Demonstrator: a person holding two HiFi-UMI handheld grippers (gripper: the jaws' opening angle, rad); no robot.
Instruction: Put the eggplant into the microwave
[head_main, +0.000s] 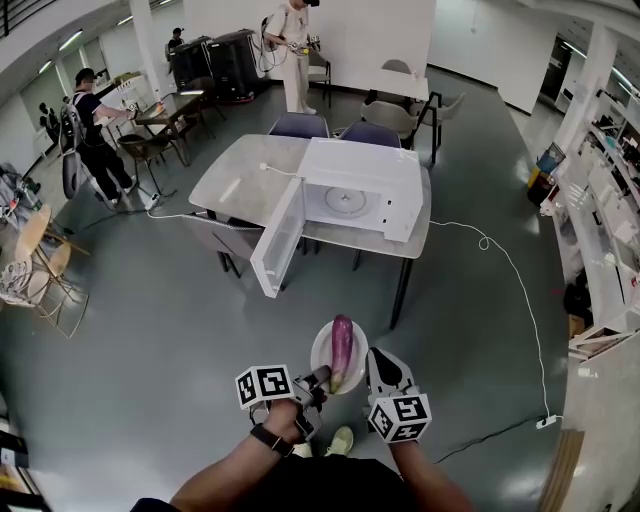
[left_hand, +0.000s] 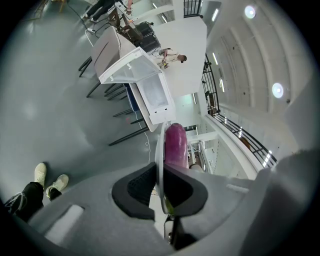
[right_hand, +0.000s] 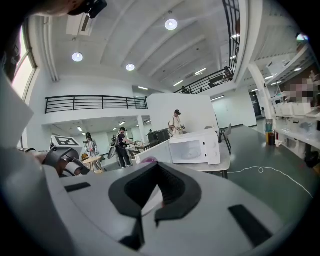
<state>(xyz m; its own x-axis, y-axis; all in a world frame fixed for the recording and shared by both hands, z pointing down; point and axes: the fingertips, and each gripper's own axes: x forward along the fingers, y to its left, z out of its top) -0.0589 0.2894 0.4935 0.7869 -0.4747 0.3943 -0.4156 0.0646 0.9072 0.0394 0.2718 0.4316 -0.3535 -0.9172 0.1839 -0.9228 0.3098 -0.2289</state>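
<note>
Both the left gripper (left_hand: 159, 186) and right gripper (right_hand: 152, 197) are clamping the plate (head_main: 320, 352) carrying the eggplant (head_main: 342, 343), which is waiting well apart from the open microwave (head_main: 372, 185).

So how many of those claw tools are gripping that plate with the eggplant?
2. The left gripper clamps the left rim of the plate, and the right gripper clamps its right rim, with the eggplant lying on it between them. None seem hidden.
</note>
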